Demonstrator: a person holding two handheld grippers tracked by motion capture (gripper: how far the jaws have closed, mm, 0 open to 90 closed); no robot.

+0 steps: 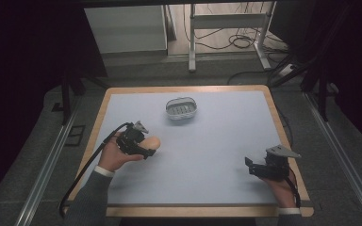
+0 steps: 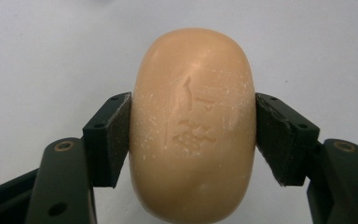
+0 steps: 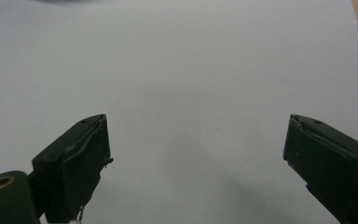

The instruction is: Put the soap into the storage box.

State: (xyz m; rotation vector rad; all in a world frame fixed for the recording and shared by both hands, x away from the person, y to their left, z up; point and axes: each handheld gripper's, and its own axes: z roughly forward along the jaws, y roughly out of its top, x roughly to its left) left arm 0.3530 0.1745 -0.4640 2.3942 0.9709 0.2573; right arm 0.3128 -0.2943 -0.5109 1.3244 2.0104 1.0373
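An oval peach-coloured bar of soap (image 2: pixel 193 126) with a stamped mark is clamped between the two black jaws of my left gripper (image 2: pixel 193 135), which is shut on it. From above, that soap (image 1: pixel 153 141) and left gripper (image 1: pixel 152 148) are at the table's left, just over the pale mat (image 1: pixel 207 141). My right gripper (image 1: pixel 248 165) rests at the front right of the table, its jaws wide open. In its own view the right gripper (image 3: pixel 198 154) has nothing but bare mat between its pads.
A small white slotted soap dish (image 1: pixel 181 108) stands at the back middle of the mat. The mat lies on a wooden-edged table (image 1: pixel 283 127). Beyond the table are a desk frame and loose cables on the floor.
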